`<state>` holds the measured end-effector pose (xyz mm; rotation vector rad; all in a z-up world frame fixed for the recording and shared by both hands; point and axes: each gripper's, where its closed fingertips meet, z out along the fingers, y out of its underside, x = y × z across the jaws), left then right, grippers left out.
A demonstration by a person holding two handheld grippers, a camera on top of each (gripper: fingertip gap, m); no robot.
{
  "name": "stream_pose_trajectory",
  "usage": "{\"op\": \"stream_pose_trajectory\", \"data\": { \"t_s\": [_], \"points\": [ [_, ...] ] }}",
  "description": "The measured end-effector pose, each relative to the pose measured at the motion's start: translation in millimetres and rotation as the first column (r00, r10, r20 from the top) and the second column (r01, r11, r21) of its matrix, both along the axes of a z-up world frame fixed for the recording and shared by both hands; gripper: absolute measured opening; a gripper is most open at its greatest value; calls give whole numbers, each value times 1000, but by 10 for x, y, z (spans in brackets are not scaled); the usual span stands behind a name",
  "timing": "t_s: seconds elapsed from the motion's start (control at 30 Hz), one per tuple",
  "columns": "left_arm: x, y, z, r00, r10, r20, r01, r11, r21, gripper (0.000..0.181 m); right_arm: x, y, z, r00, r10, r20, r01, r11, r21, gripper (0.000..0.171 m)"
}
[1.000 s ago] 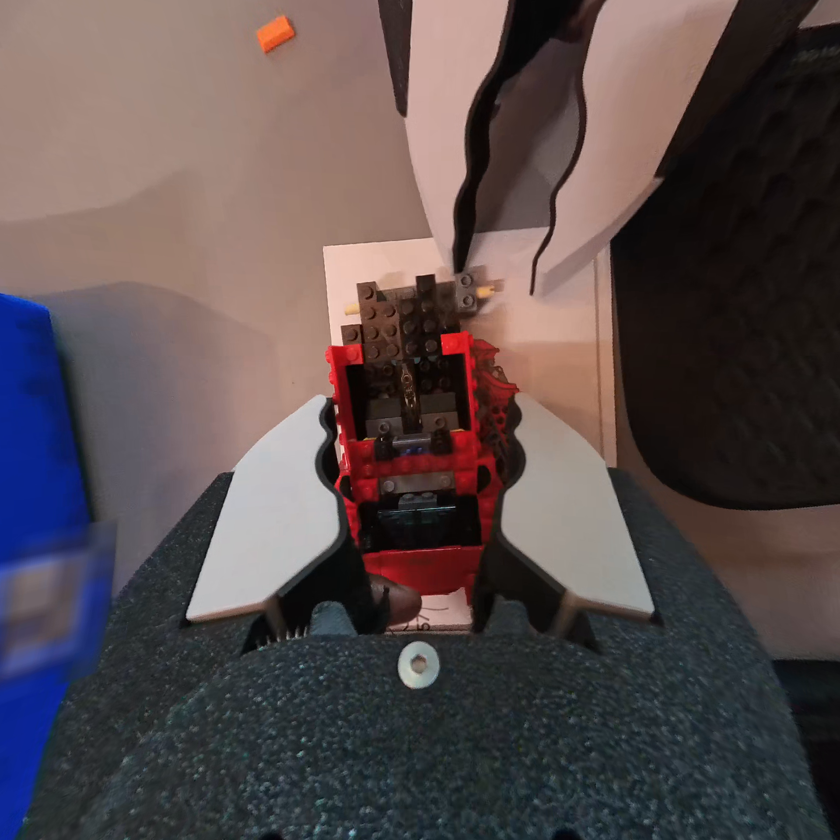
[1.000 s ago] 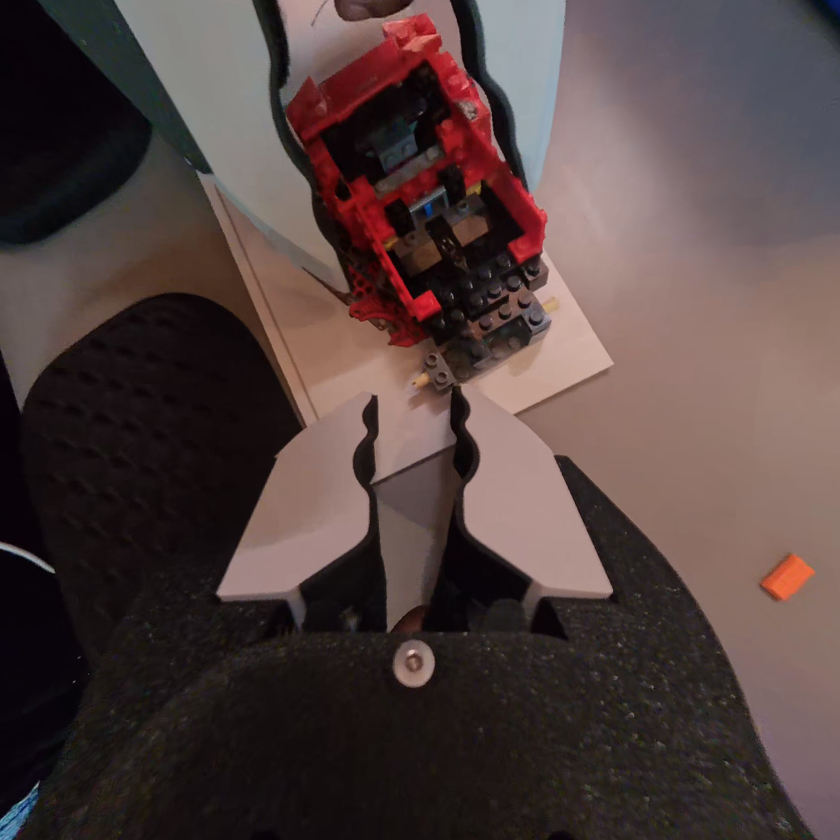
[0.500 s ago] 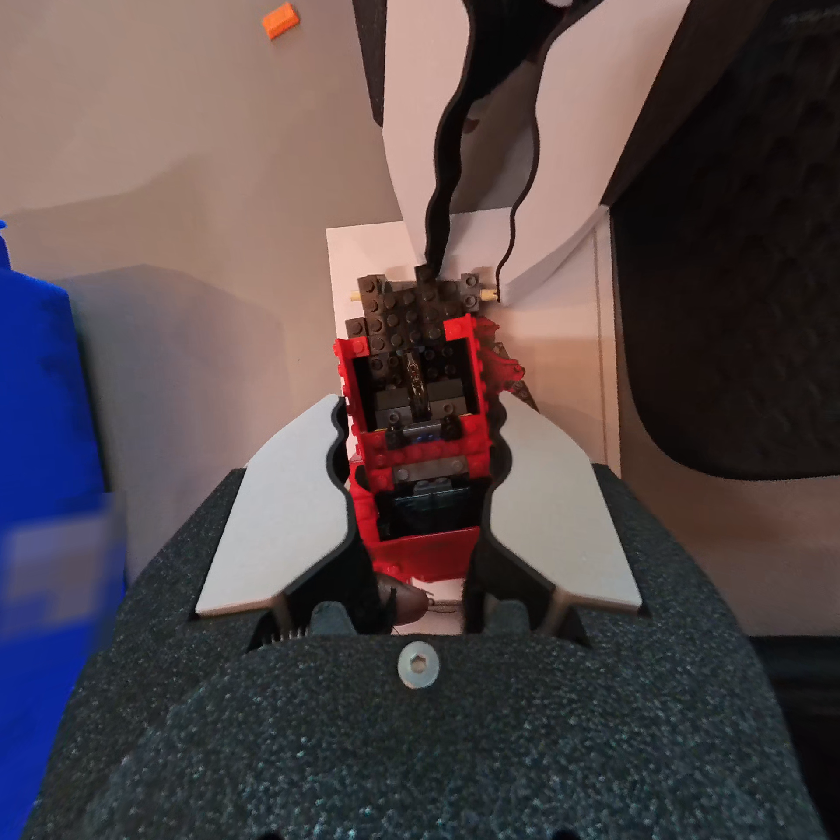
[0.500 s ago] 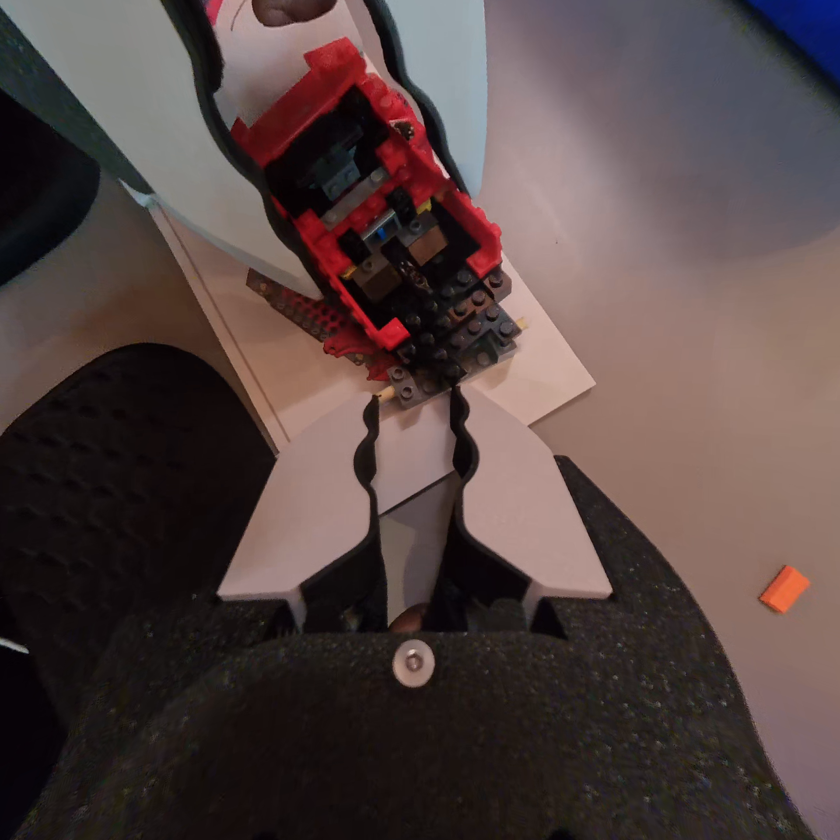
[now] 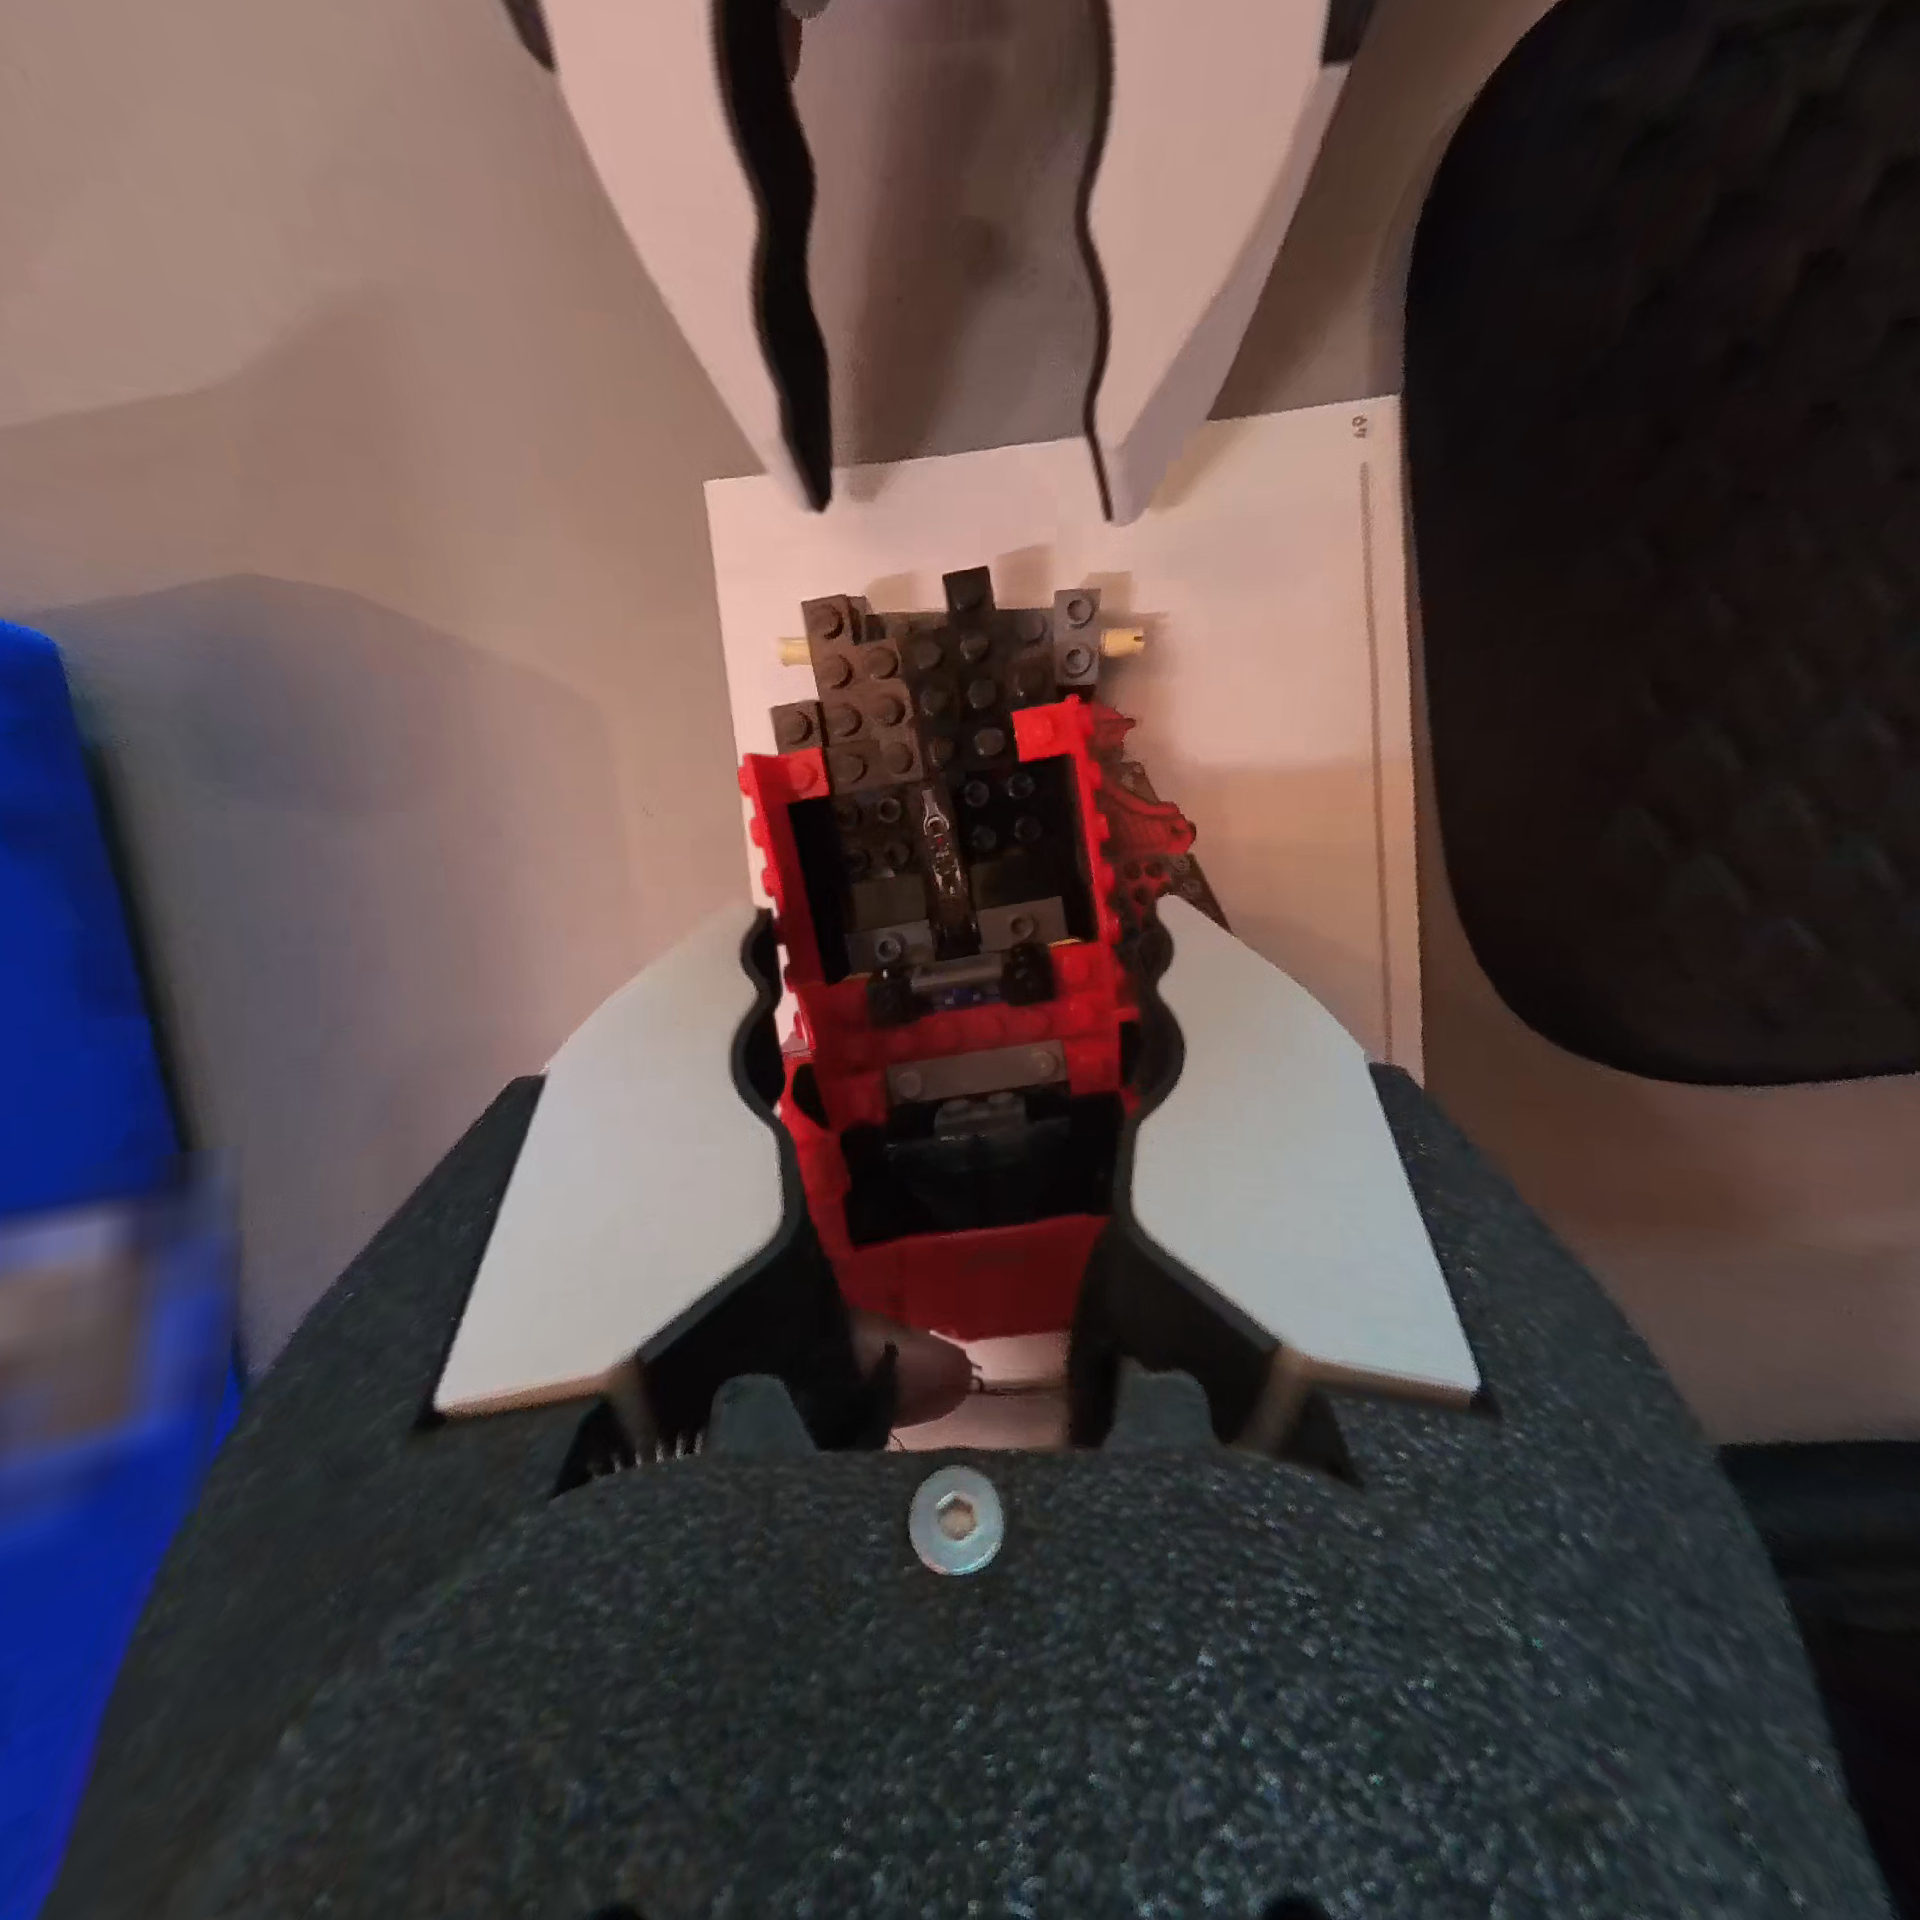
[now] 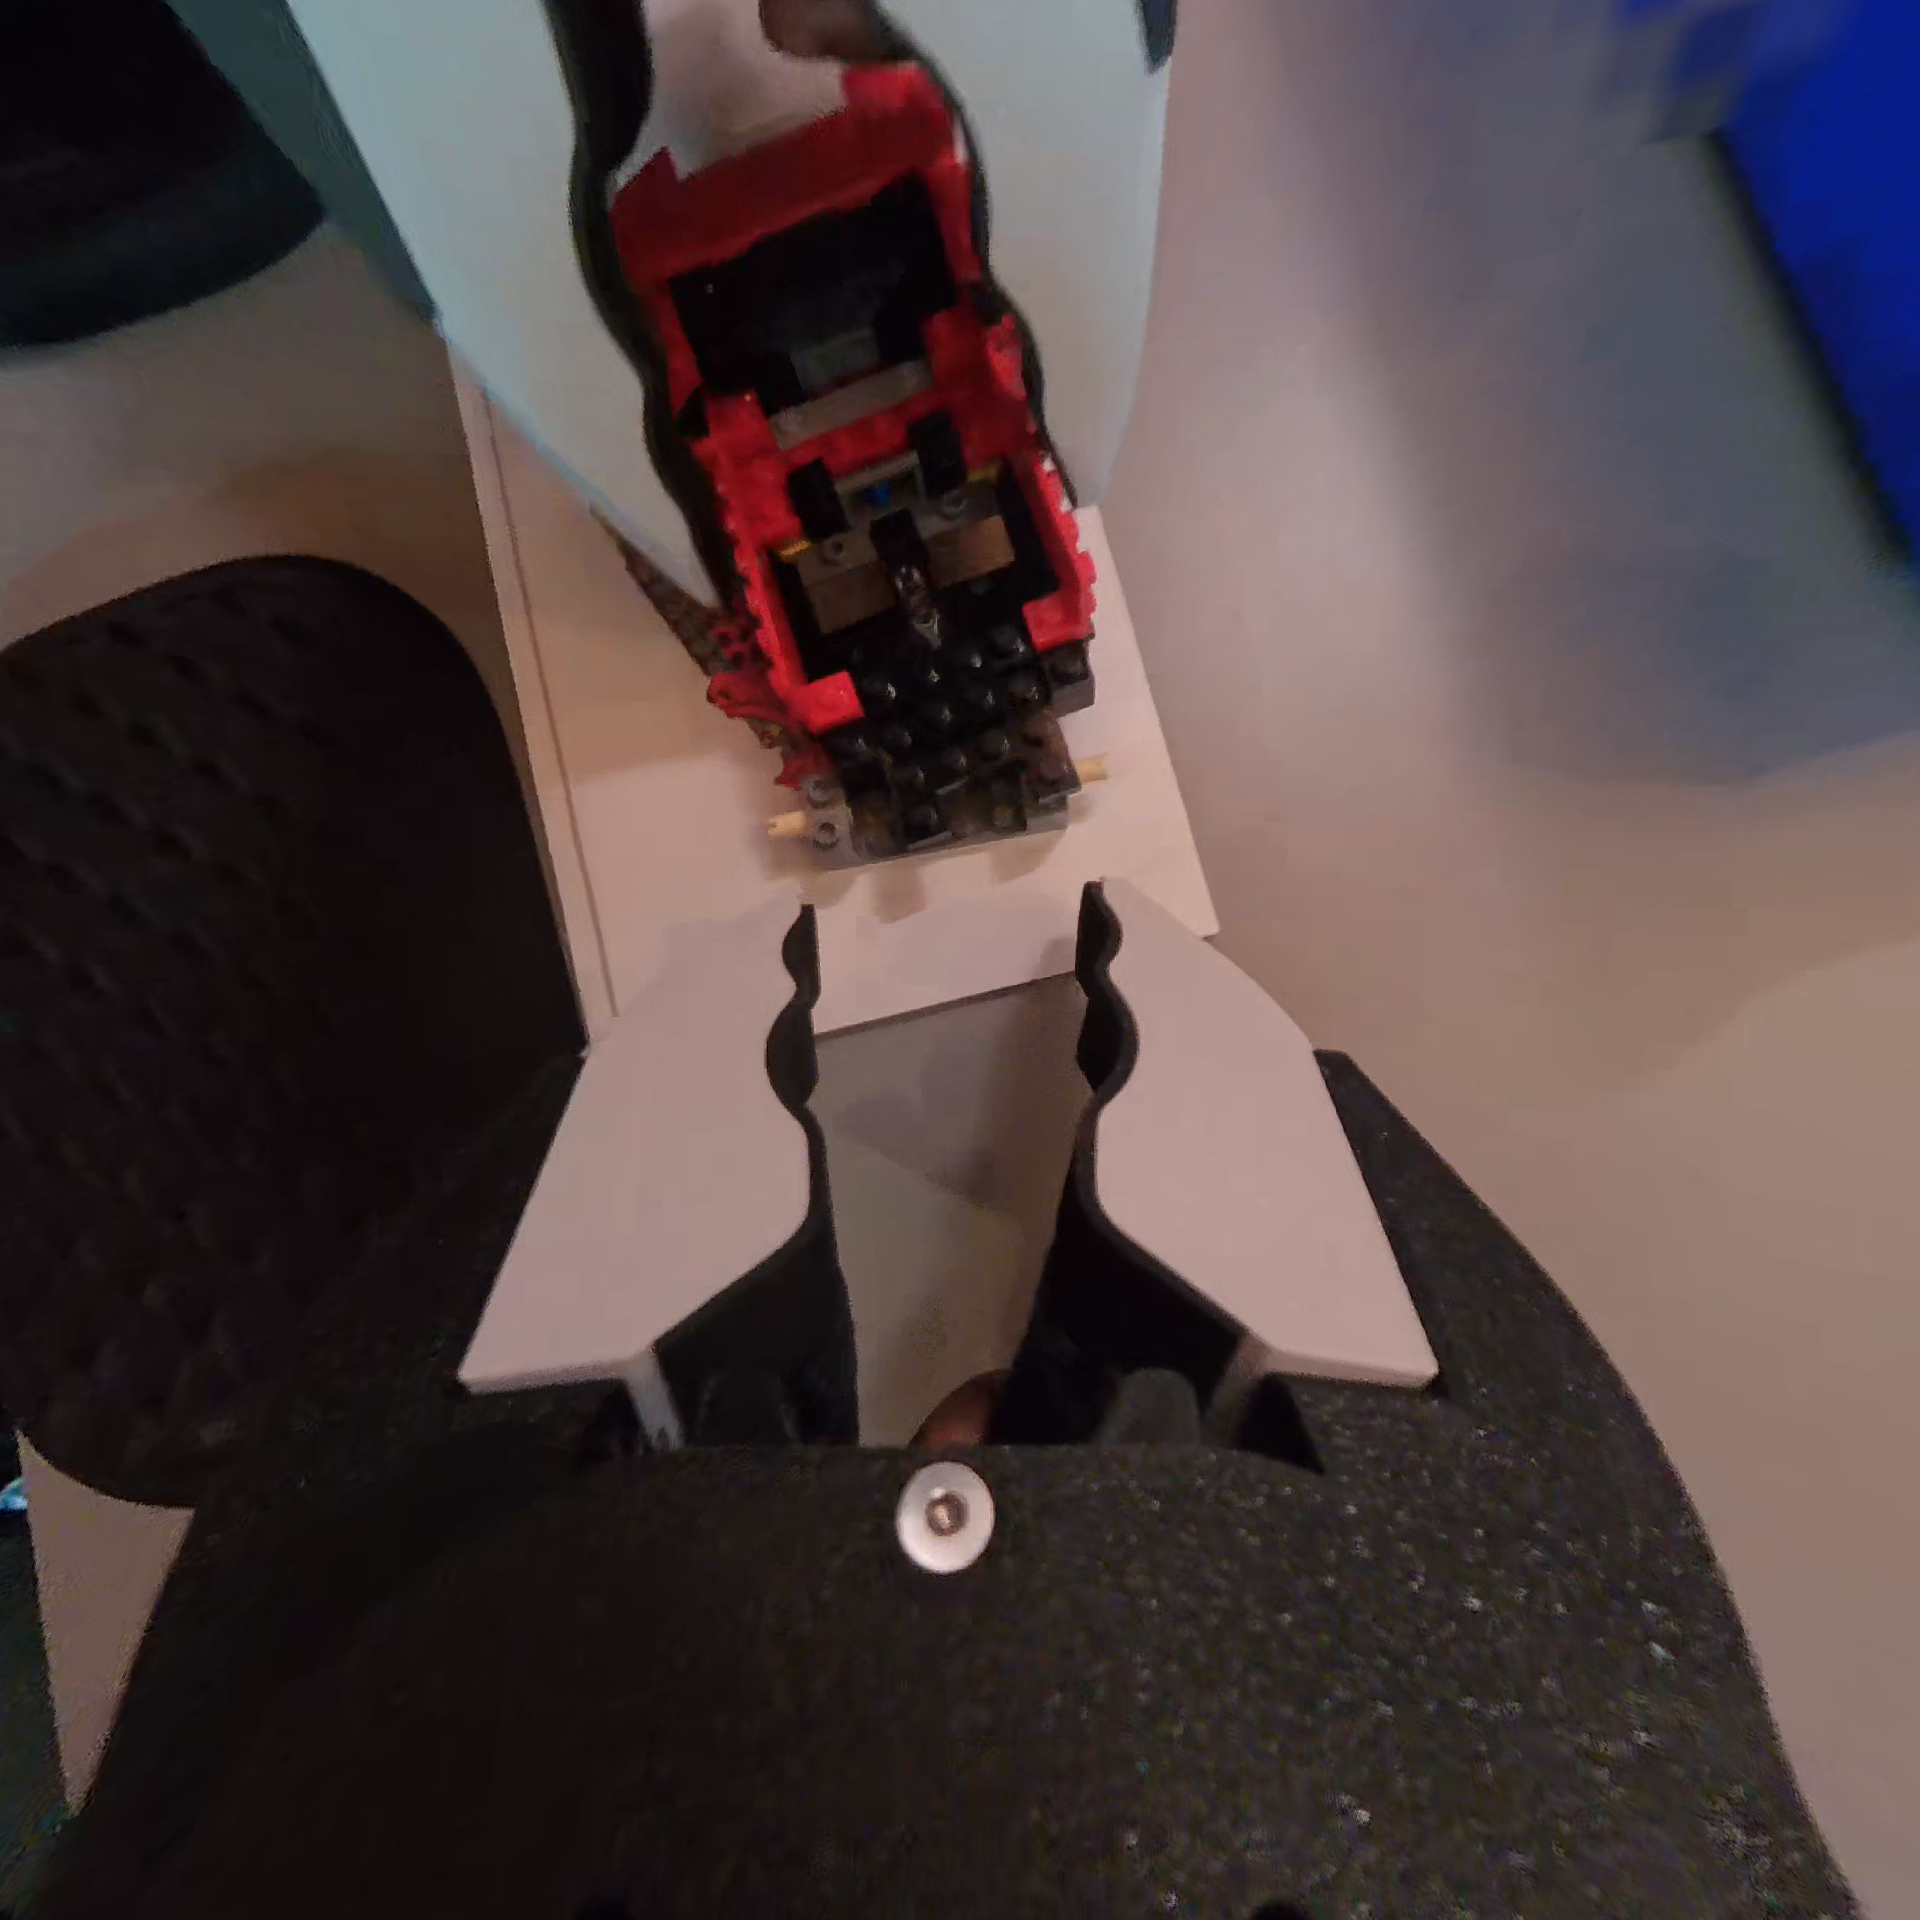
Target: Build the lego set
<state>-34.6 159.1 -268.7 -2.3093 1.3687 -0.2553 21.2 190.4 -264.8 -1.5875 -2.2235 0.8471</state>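
We see the left tongs (image 5: 951,997) clamped on the red and black lego model (image 5: 951,935), one finger pressed against each red side wall, gripping its rear half; the model's dark studded front end sticks out beyond the fingertips, over a white sheet (image 5: 1268,623) that lies on the table (image 5: 364,364); whether the model touches the sheet we cannot tell. The right tongs (image 6: 945,925) stand apart with a wide gap between the fingers and nothing in them; their tips sit just in front of the model's studded front end, near but not touching. In the right wrist view the model (image 6: 883,520) shows between the fingers of the left tongs; a blue object (image 5: 62,1143) sits at the left edge, blurred.
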Motion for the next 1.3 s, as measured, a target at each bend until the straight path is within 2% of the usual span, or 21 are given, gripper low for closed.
{"op": "stream_pose_trajectory", "data": {
  "t_s": [0.3,0.37,0.4,0.5,0.7,0.9,1.3],
  "points": [
    [-5,-83,80,998,-52,36,51,998,23,61,-44,-112,-103,999,31,-29,-28,994,108,48],
    [-3,-98,81,997,-63,35,62,998,24,61,-66,-110,-115,999,24,-27,-21,995,100,54],
    [-6,-100,81,997,-61,37,60,998,22,62,-75,-124,-117,999,20,-26,-18,996,82,63],
    [-12,-80,82,998,-45,40,44,999,20,74,-83,-146,-111,999,18,-40,-15,998,61,76],
    [84,-24,57,998,-61,29,60,998,35,80,-139,-164,-117,993,12,-119,-5,998,63,76],
    [105,-16,17,997,-80,24,79,996,32,65,-192,-216,-103,984,53,-171,-43,997,59,69],
    [93,-39,88,992,-101,74,97,994,51,62,-198,-119,-82,985,77,-154,-64,994,89,69]
  ]
}}
